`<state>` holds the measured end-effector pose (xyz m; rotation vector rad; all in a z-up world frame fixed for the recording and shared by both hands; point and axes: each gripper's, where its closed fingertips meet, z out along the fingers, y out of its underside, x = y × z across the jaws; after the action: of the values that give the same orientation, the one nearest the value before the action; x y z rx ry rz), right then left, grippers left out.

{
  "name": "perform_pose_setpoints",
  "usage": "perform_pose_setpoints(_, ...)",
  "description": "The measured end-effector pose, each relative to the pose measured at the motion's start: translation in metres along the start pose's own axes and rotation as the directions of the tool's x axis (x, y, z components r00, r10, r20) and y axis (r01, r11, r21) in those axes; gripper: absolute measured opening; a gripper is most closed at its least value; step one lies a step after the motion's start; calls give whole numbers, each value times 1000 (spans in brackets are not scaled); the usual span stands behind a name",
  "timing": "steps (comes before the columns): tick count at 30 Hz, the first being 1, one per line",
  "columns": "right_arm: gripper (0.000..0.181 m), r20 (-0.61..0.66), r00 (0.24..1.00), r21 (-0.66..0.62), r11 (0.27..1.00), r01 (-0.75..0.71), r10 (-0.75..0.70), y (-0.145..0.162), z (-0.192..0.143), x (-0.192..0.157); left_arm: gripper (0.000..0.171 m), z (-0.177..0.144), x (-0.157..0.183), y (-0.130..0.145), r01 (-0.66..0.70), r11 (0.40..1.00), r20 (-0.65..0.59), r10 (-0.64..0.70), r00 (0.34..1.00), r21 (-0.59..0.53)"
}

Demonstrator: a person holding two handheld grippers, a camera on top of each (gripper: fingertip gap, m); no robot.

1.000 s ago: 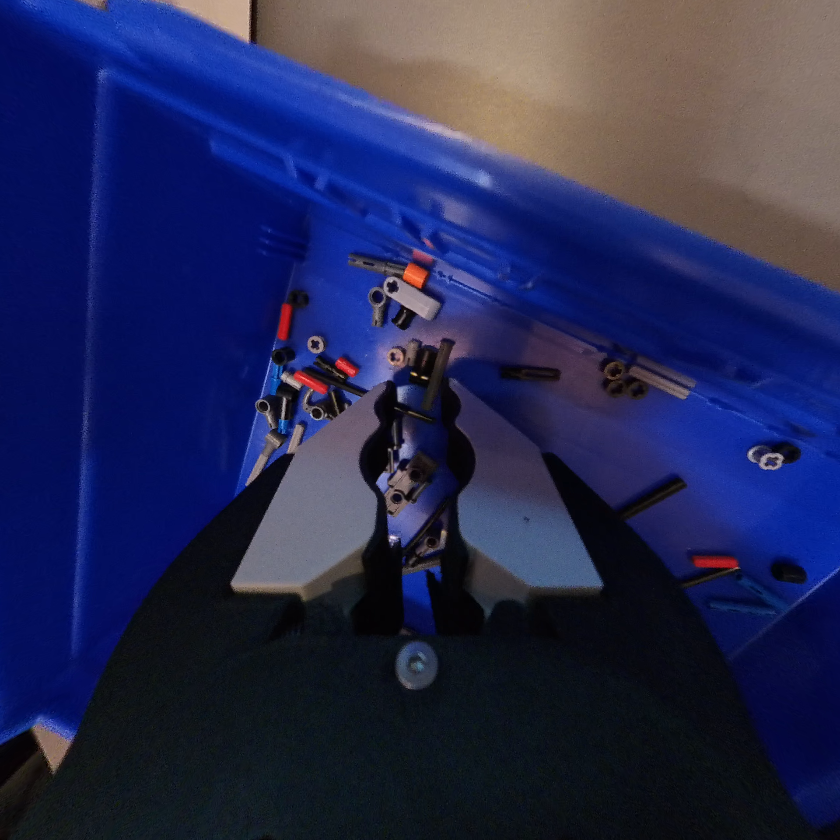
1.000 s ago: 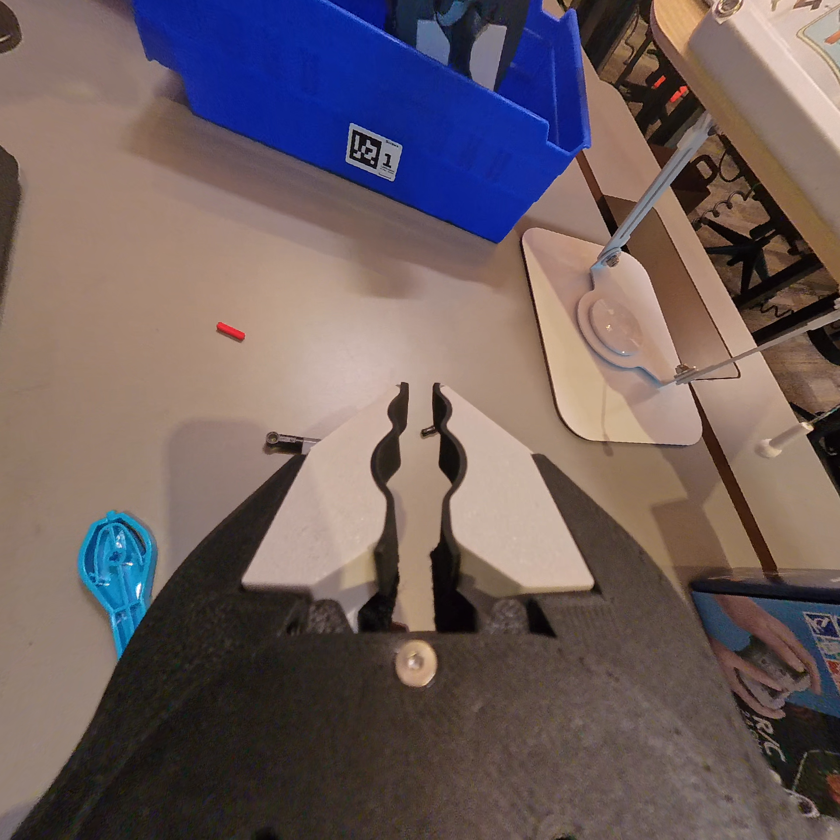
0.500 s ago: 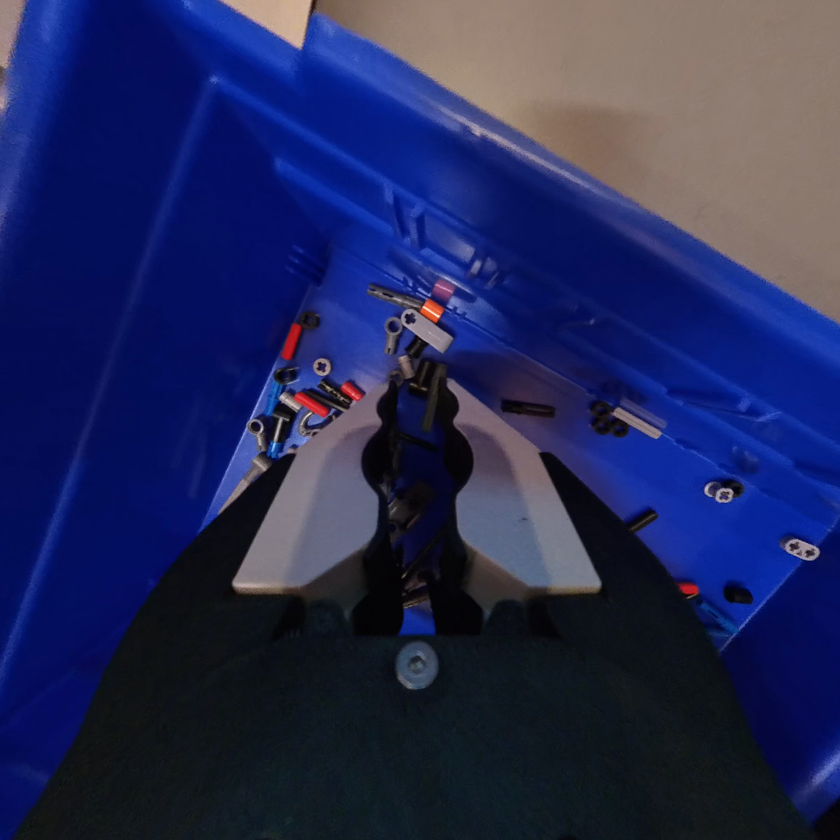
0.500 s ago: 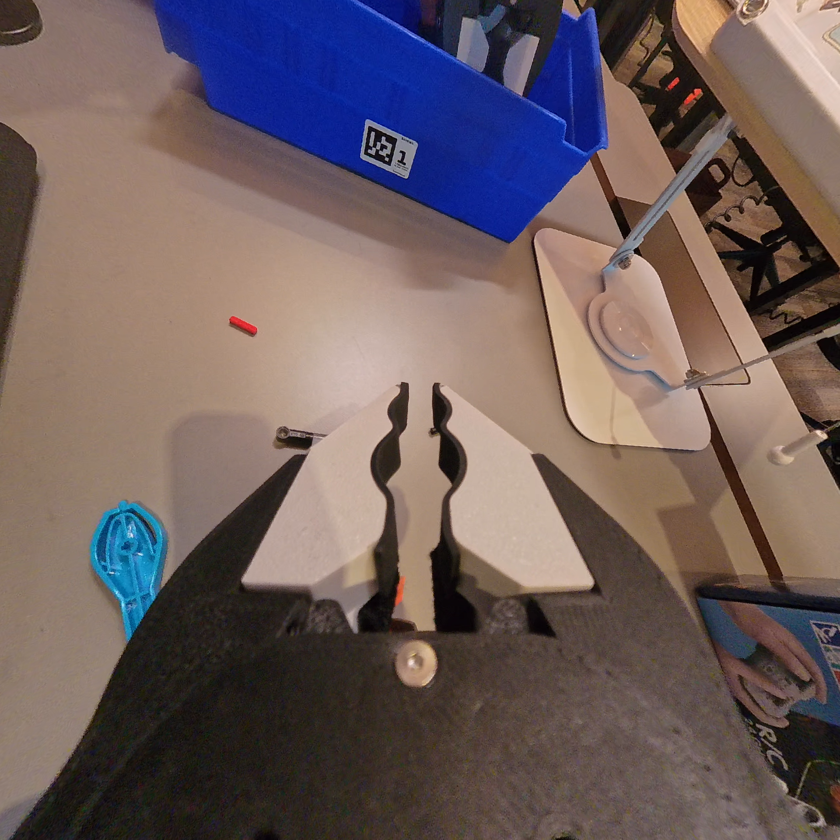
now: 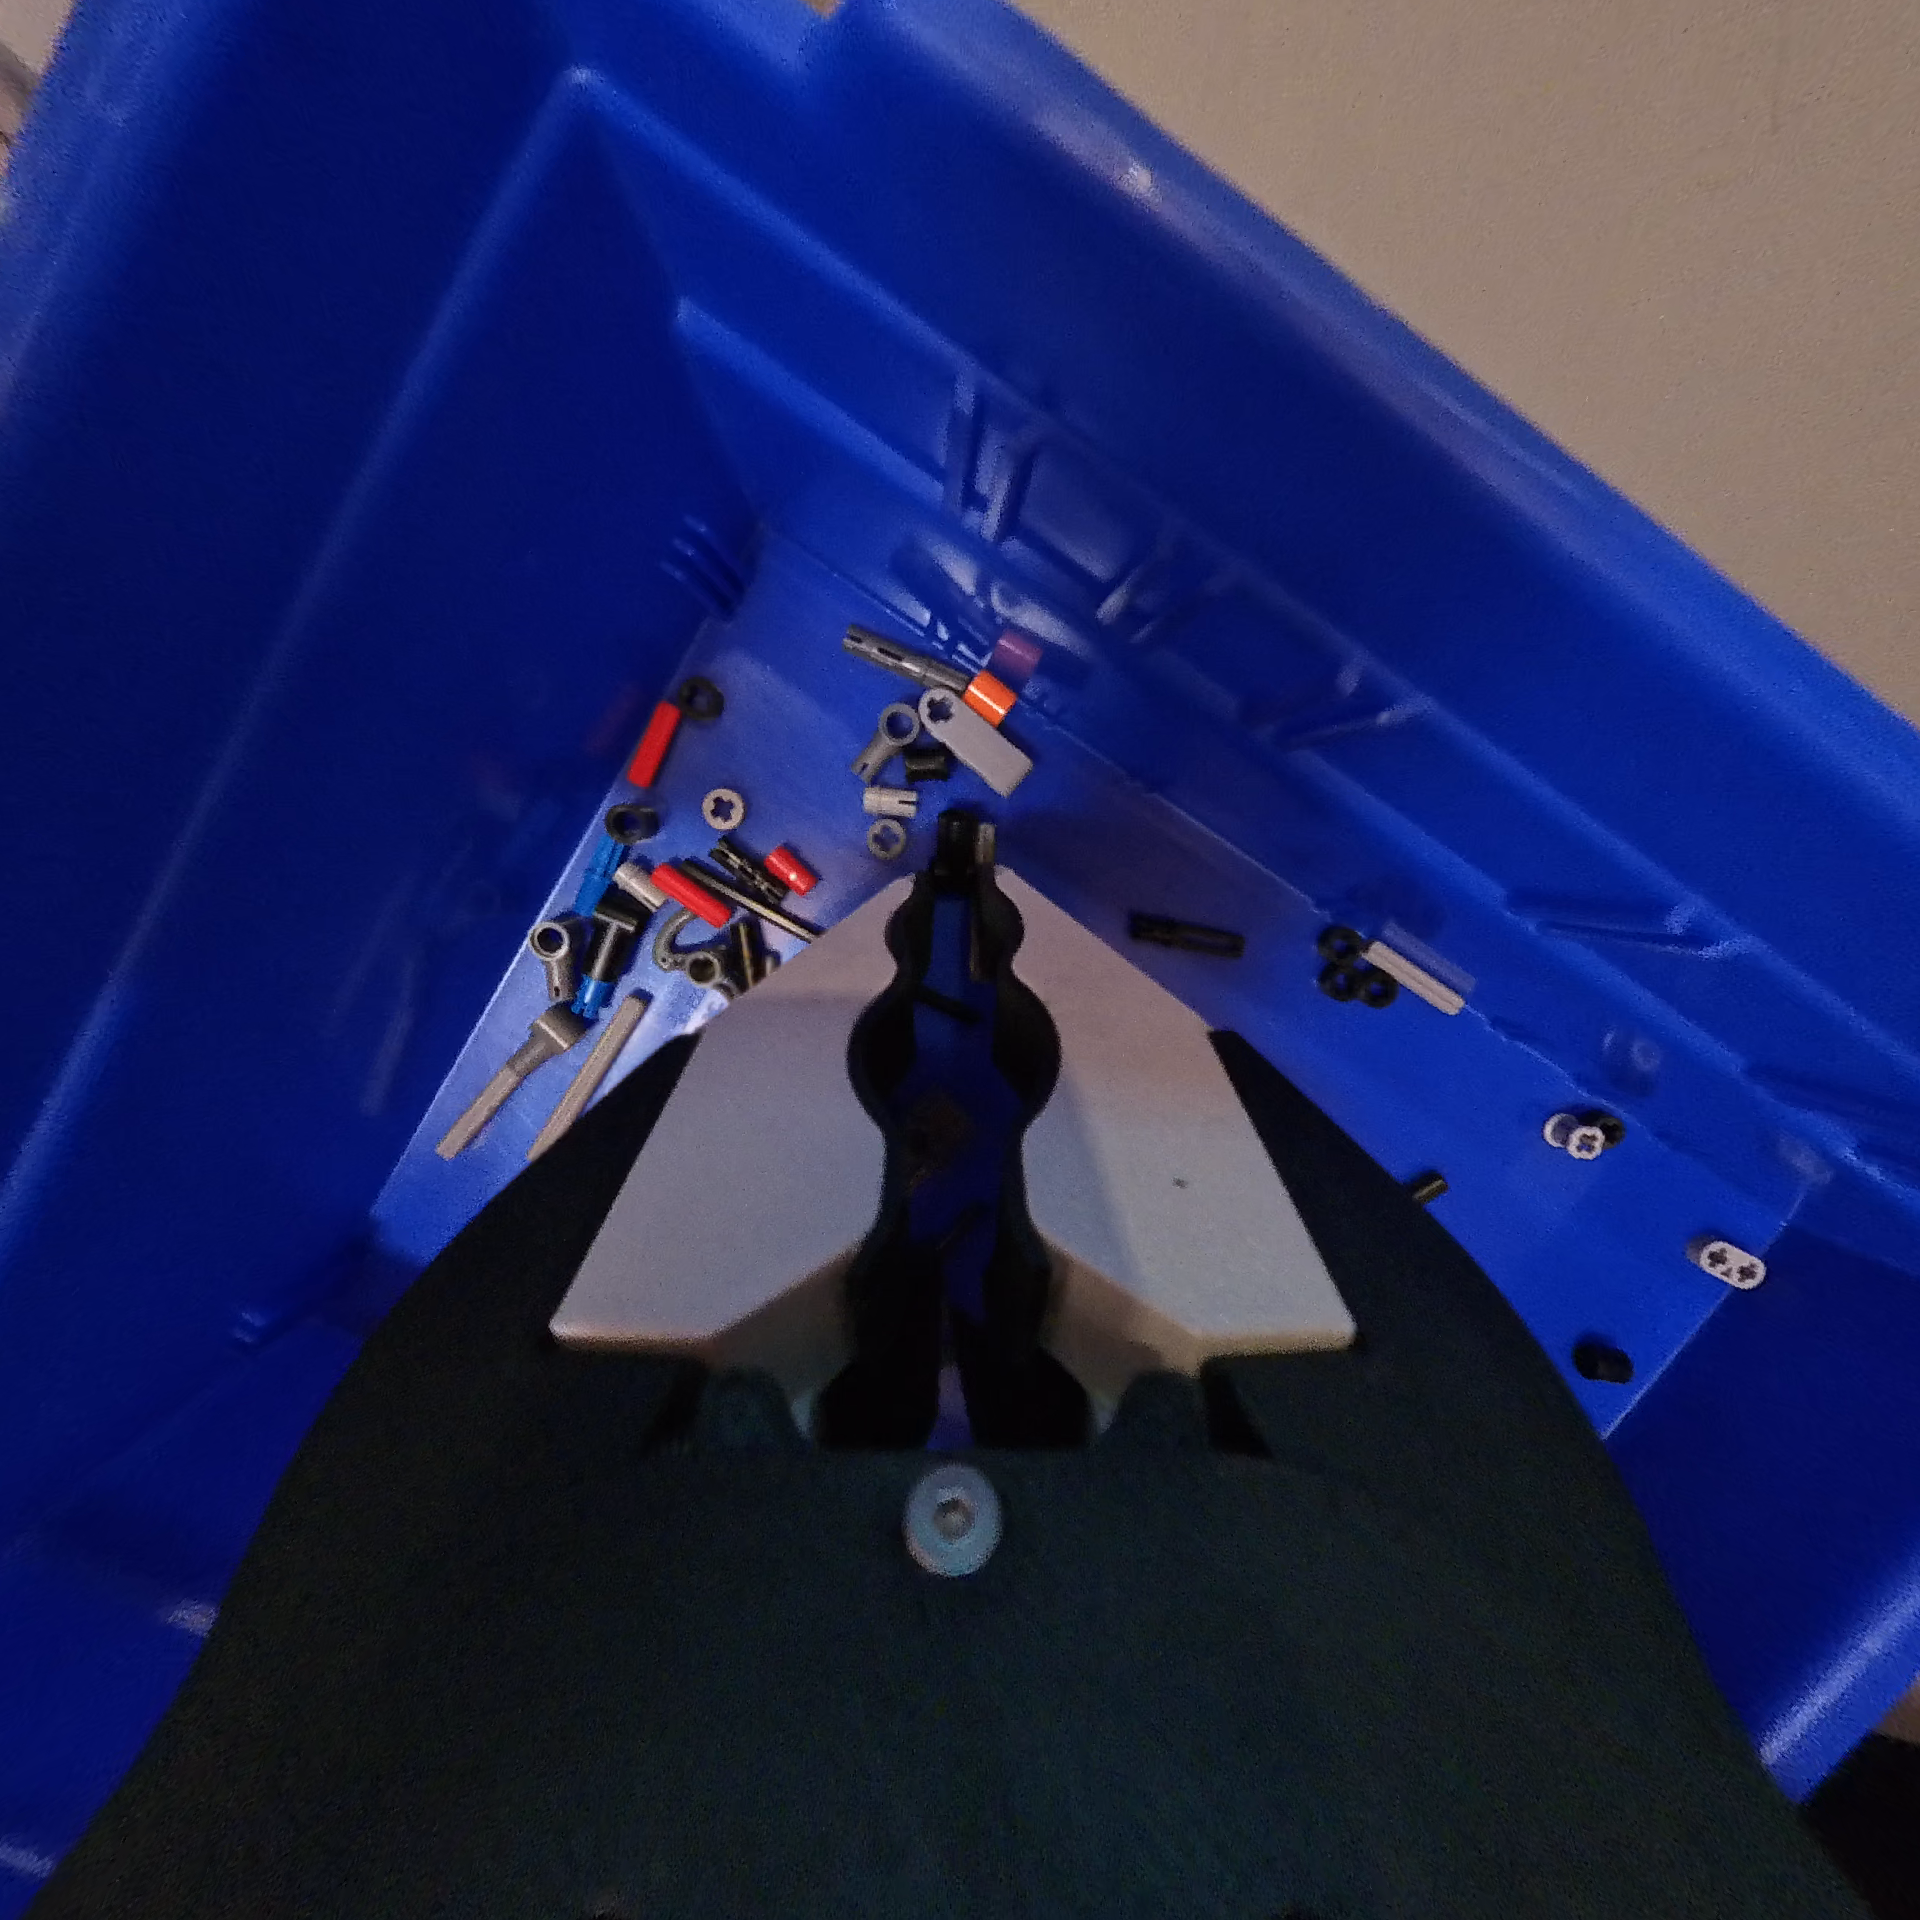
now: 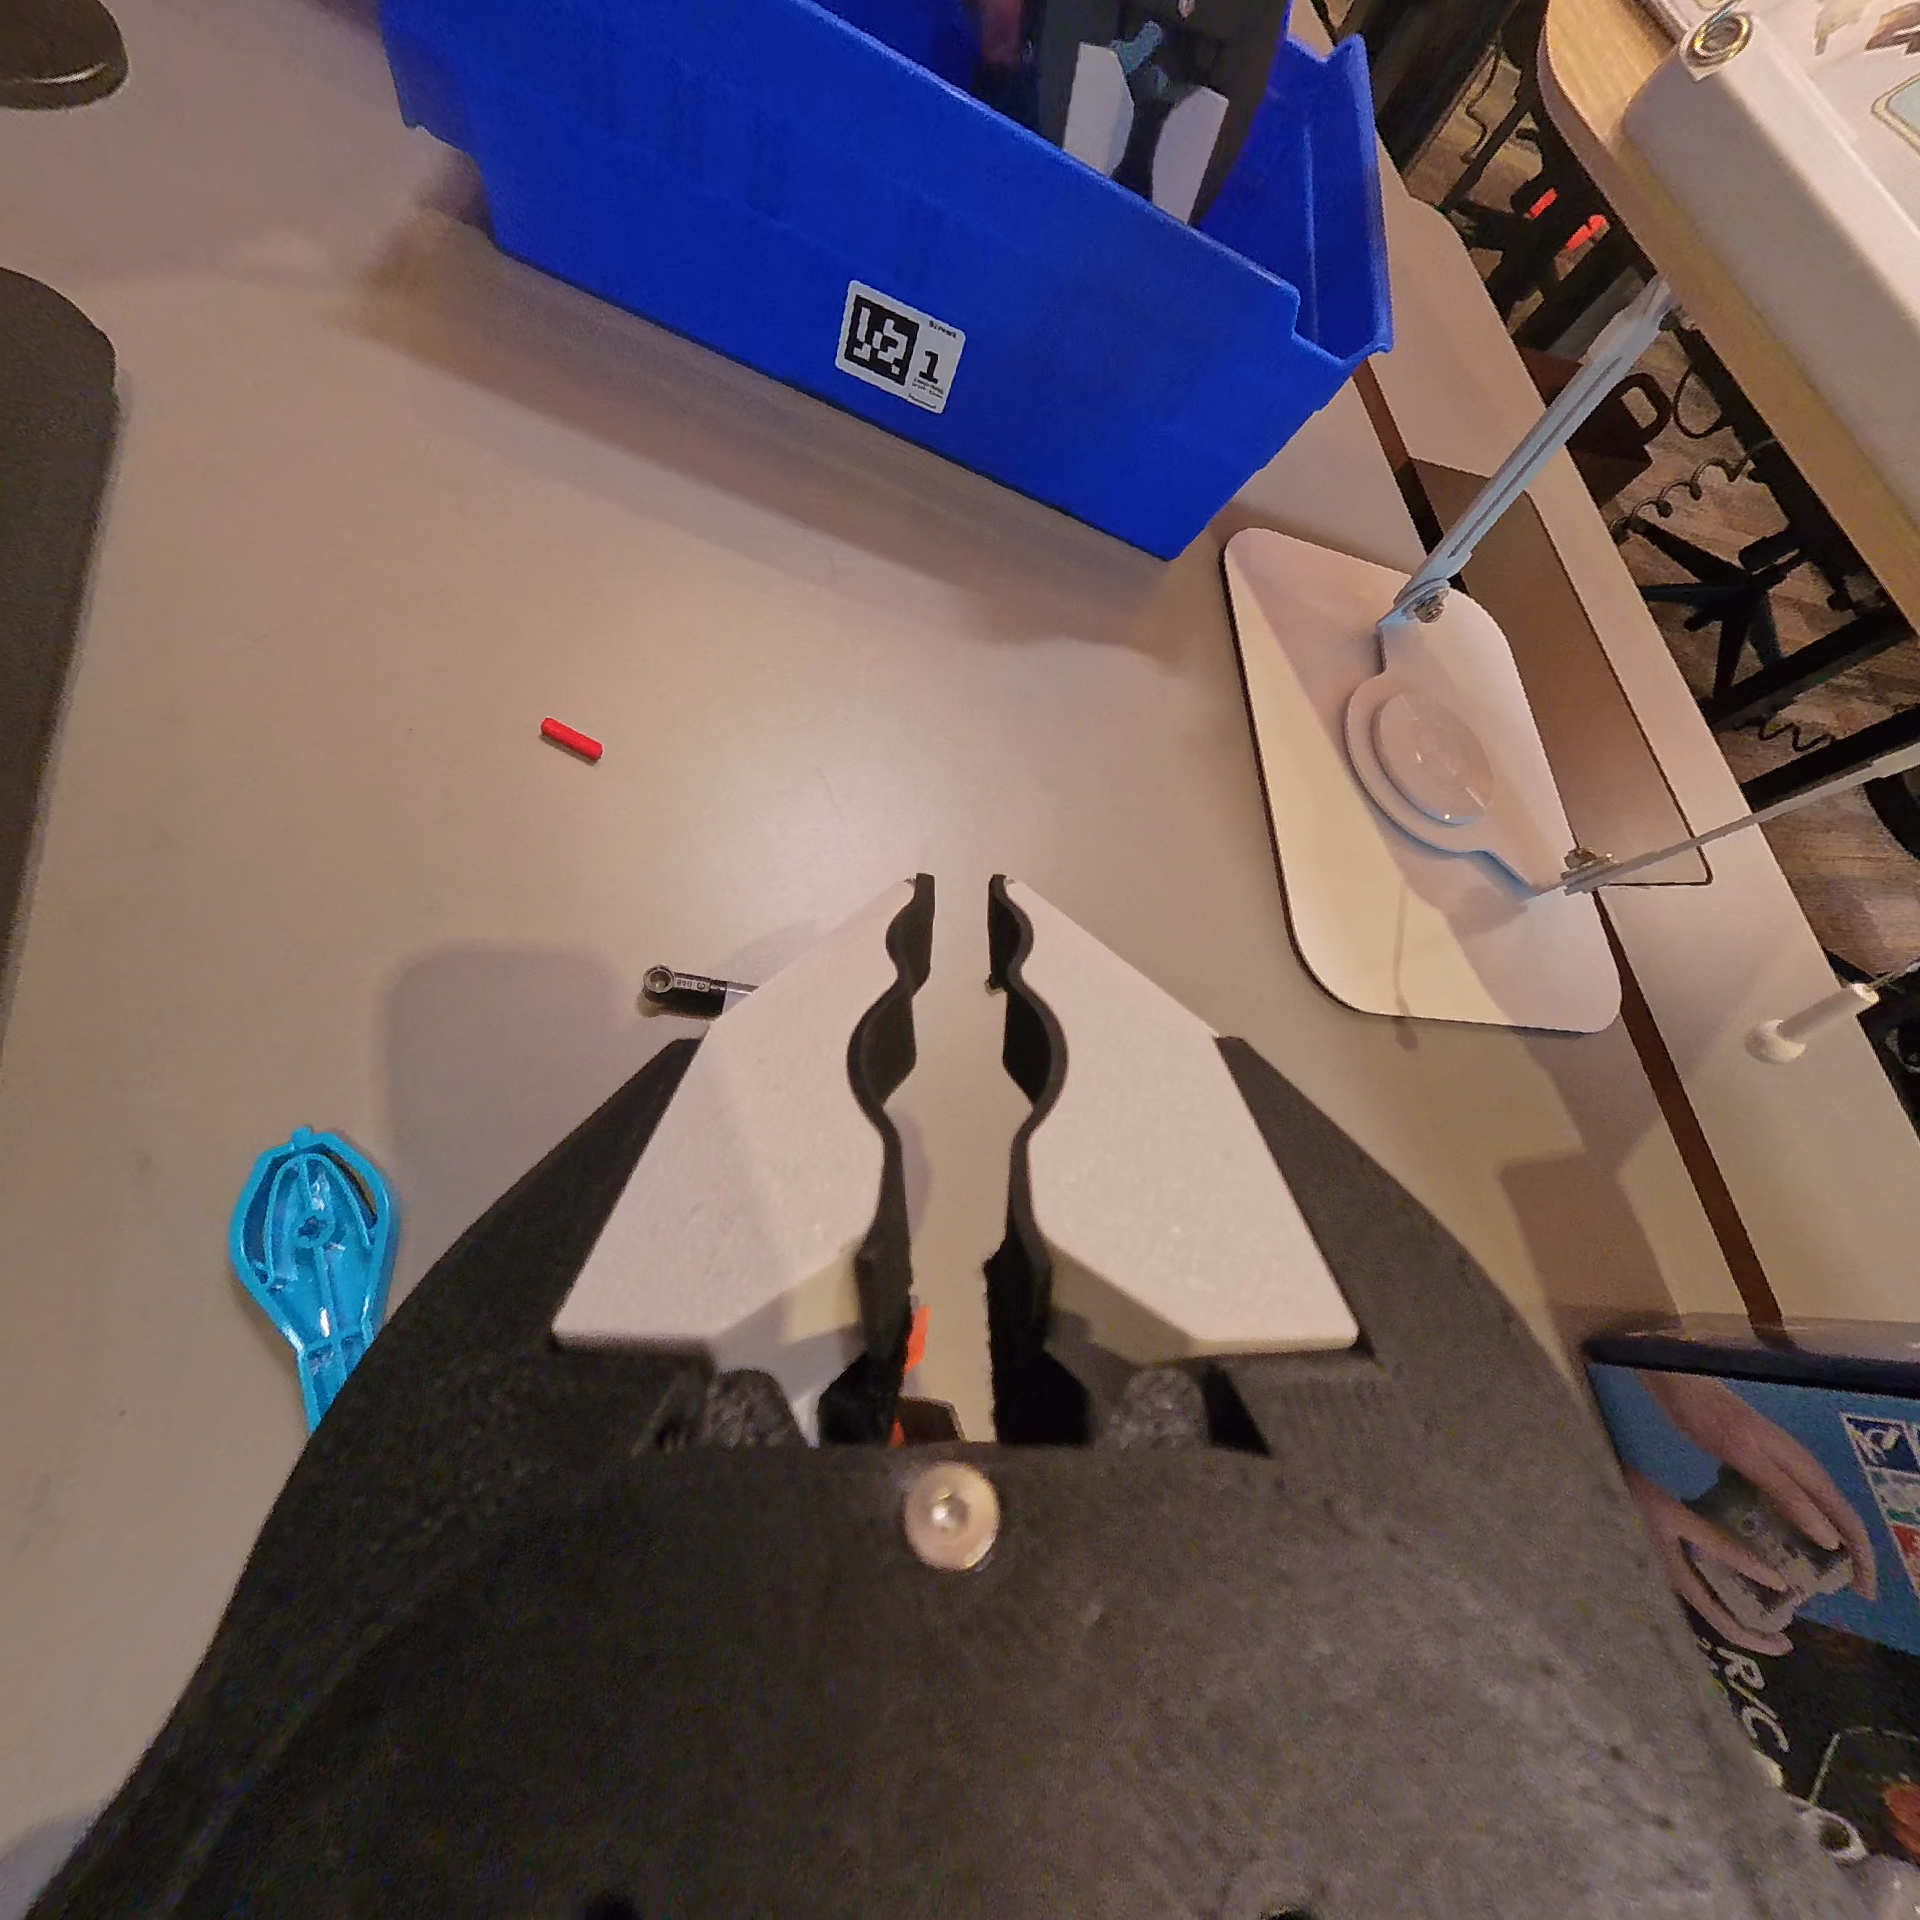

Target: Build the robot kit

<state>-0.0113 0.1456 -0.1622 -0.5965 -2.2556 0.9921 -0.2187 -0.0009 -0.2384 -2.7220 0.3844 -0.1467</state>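
Observation:
My left gripper is inside a blue bin, above its floor. It is shut on a small black piece that sticks out at its fingertips. Several small parts lie on the bin floor: red pins and grey and black connectors to the left, and a grey beam with an orange bush just beyond the tips. My right gripper hovers over the beige table with a narrow gap between its fingers and nothing in it. A black pin with a ring end lies just left of its left finger.
The blue bin stands at the far side of the table with the left gripper in it. On the table lie a red pin, a turquoise plastic tool, a white stand base, a printed box and a dark mat.
My left gripper has closed on the black piece and risen, so the bin floor looks farther off. My right gripper has drawn back a little from the bin, its gap unchanged.

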Motion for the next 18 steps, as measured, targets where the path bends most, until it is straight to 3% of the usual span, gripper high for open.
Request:
perform_pose_setpoints(13, 9, -25, 999, 27, 999, 33, -32, -13, -12, 0, 6, -52, 12, -2, -15, 1000, 111, 13, 994, 19)
perform_pose_setpoints(18, 10, -89, 993, -8, 997, 74, -75, -16, -20, 5, 7, -76, 22, -11, -22, 999, 178, 17, 984, 23)
